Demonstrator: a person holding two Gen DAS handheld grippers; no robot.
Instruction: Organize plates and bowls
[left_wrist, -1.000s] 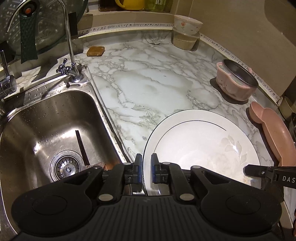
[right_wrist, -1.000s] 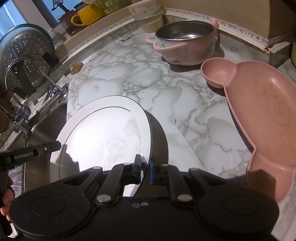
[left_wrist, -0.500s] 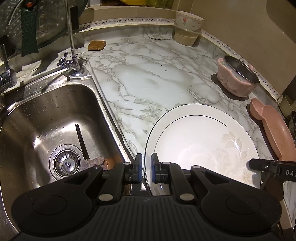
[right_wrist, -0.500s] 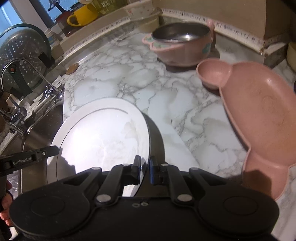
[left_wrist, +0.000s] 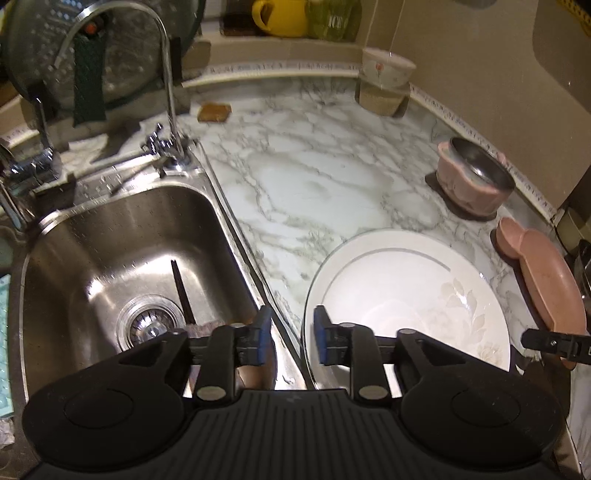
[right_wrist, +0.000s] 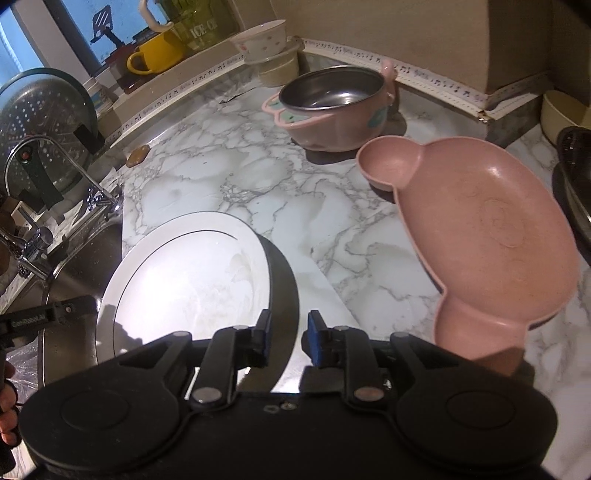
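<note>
The left claw (left_wrist: 289, 334) is pointing steeply down over the seam between the steel sink (left_wrist: 110, 236) and the marble tabletop (left_wrist: 314, 177), at the bottom centre of the left wrist view. Its jaws have just been opening and are now standing a little apart; the near rim of the white plate (left_wrist: 399, 295) is lying in the gap, close to the right blue pad, with no pad pressing on it.

The right claw (right_wrist: 287, 338) is angled down the same way at the bottom centre of the right wrist view. Its jaws have likewise just been opening, and the plate's (right_wrist: 184, 273) right edge is passing between them, free of both pads. The plate is resting flat on the tabletop (right_wrist: 229, 177) beside the sink.

A pink bear-shaped dish (right_wrist: 487, 236) is lying at the right of that view, well apart from the plate. A pink bowl with a steel liner (right_wrist: 332, 107) is sitting in the upper centre. A hand (right_wrist: 7, 406) is showing at the lower left edge.
</note>
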